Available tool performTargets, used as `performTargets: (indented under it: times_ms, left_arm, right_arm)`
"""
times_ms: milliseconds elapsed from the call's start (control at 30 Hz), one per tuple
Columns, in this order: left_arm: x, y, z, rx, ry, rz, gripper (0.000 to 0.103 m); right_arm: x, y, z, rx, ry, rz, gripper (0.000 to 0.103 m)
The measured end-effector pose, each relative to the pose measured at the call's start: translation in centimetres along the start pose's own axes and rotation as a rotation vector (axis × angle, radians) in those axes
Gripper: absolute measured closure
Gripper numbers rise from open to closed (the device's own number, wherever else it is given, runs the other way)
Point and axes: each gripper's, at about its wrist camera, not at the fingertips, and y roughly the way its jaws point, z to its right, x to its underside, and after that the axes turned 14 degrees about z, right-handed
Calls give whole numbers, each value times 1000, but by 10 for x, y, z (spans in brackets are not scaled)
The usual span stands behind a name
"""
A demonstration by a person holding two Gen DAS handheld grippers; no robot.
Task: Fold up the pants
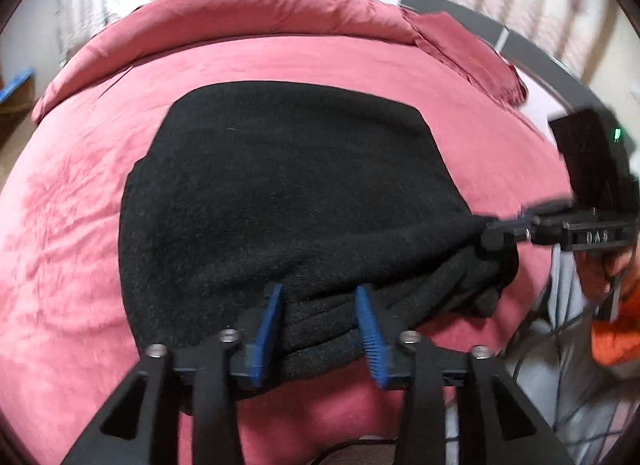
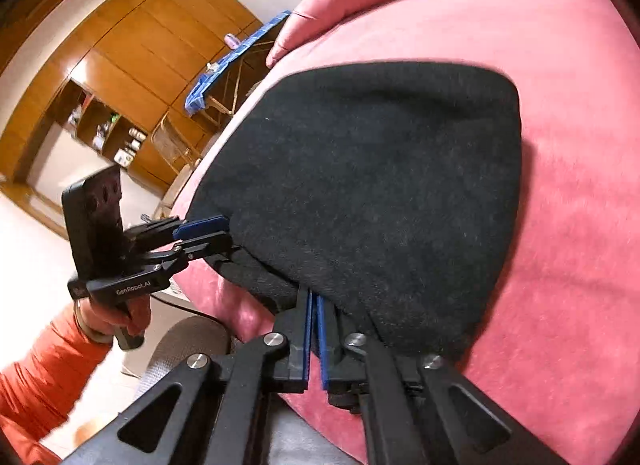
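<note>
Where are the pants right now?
The black pants lie folded on the pink bedspread, their near edge at the bed's front, between the left gripper and right gripper.

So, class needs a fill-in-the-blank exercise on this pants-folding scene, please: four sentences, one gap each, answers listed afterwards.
1. The pants are ____ in colour.
2. They lie on a ____ bedspread.
3. The right tool is ____ on the pants' edge.
4. The sleeve of the person holding the left tool is ____.

Missing words: black; pink; shut; orange
</note>
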Motion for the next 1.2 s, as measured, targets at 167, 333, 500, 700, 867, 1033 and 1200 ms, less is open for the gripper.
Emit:
performTargets:
  times_ms: [167, 333, 500, 700, 867, 1033, 1200]
  left_arm:
    - [4, 9, 11, 3, 117, -33, 44]
    - [10, 18, 19, -6, 178, -52, 42]
    - [15, 30, 22, -71, 191, -63, 74]
    - [15, -8, 15, -43, 140, 31, 100]
    - [42, -13, -30, -130, -68, 18, 103]
    - [45, -34, -41, -83, -257, 96, 101]
    - [10, -49, -38, -89, -358, 235, 38]
  right_arm:
    - [8, 37, -32, 188, -333, -61, 99]
    - [24, 51, -63, 144, -509, -165, 56]
    - [23, 80, -65, 198, -482, -176, 62]
    - [23, 66, -76, 55, -398, -146, 92]
    - [42, 47, -66, 42, -398, -127, 88]
    - [48, 60, -44, -7, -264, -144, 66]
    - [18, 1, -36, -73, -236, 22, 57]
